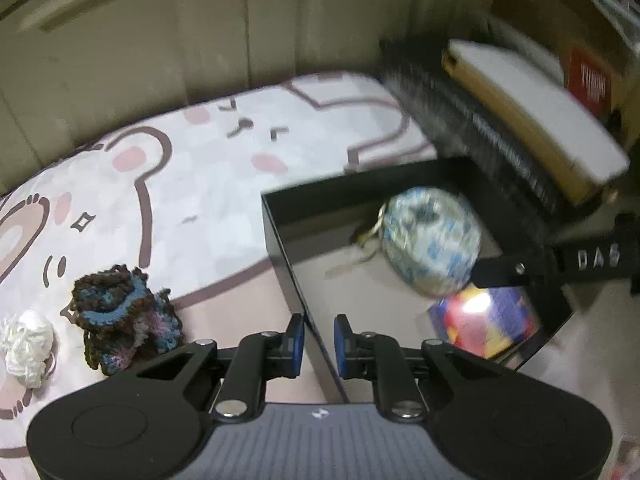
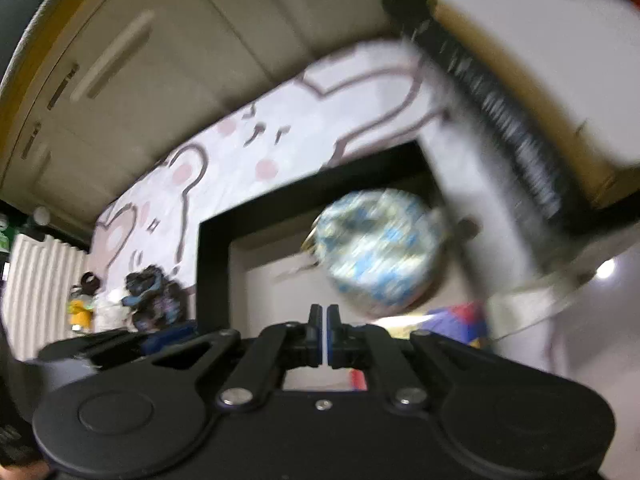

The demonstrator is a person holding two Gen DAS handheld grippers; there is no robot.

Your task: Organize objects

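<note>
Left gripper (image 1: 319, 334) angles steeply down, its blue pads (image 1: 297, 332) clamped on the near-left wall of the black box (image 1: 280, 240): that wall runs right between them, so it's a grip on the box itself. Right gripper (image 2: 324, 330) tilts down over the same box, jaws pressed together with nothing in them; the left view catches its finger (image 1: 500, 270) reaching in over the box's right side.

Inside the box, nearest, sits a multicoloured ball (image 1: 486, 322), red, yellow and purple. Just behind it lies a blue-and-white patterned bundle (image 1: 430, 240), blurred, with a small metal ring (image 1: 374, 228) at its left.

Left of the box, on the bear-print sheet (image 1: 200, 168), a brown-and-blue crocheted piece (image 1: 120, 316) lies beside a crumpled white wad (image 1: 26, 340).

Only the right view shows a yellow item (image 2: 78, 308) further left of the box, too blurred to identify. Only the left view shows a red label (image 1: 588, 80) beyond the box, past a white-topped block (image 1: 540, 116).
</note>
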